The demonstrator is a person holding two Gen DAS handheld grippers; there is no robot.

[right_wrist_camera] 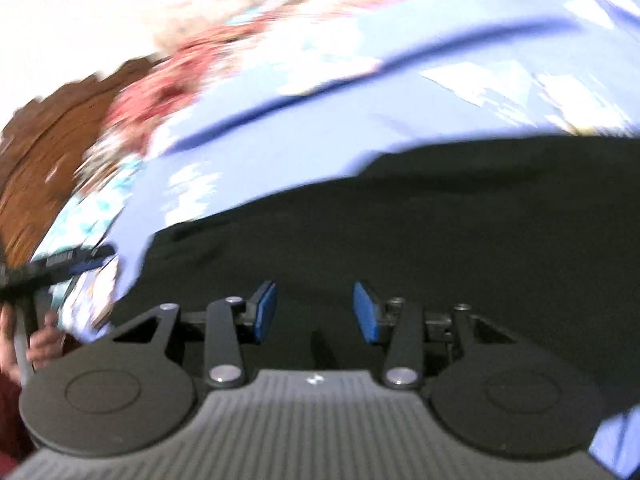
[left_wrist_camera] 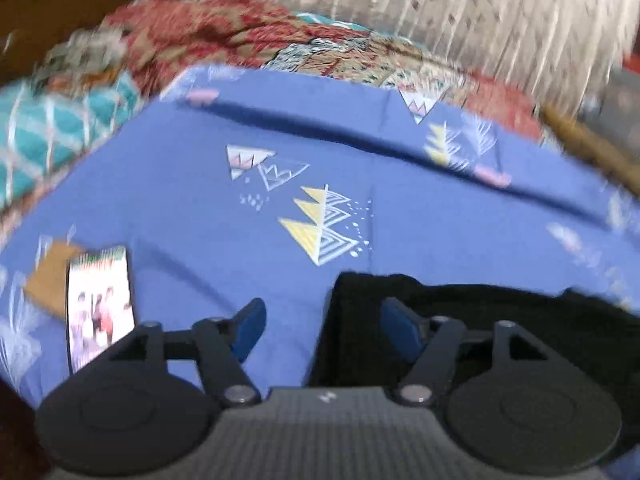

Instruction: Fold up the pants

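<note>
The left gripper (left_wrist_camera: pixel 323 330) is hovering with its jaws spread wide, nothing between them. Its view is showing the black pants (left_wrist_camera: pixel 480 336) lying on the blue patterned bedsheet (left_wrist_camera: pixel 192 208); the garment's left edge is falling between the two blue pads, so one pad is sitting over bare sheet at 9 o'clock and the other over black cloth at 3 o'clock. Whether either pad is touching the fabric is hard to tell.

Only this view is showing a phone (left_wrist_camera: pixel 100 308) with a lit screen lying on the sheet at 8 o'clock, partly over a brown card (left_wrist_camera: pixel 48 280). A red floral blanket (left_wrist_camera: pixel 224 36) and a teal diamond-print quilt (left_wrist_camera: pixel 40 136) are bunching at 11 o'clock, with a pale curtain (left_wrist_camera: pixel 460 4) at 1 o'clock.

The right gripper (right_wrist_camera: pixel 314 312) is also holding its jaws apart and empty, over the middle of the pants (right_wrist_camera: pixel 400 232), which are filling its lower frame from 3 to 8 o'clock. Only this view is catching the other gripper (right_wrist_camera: pixel 60 264) at 9 o'clock, with the person's hand (right_wrist_camera: pixel 40 340) below it.

Both views are smeared by motion blur; the right view's top is washing out white, and the pants are cut off at the right edge in each.
</note>
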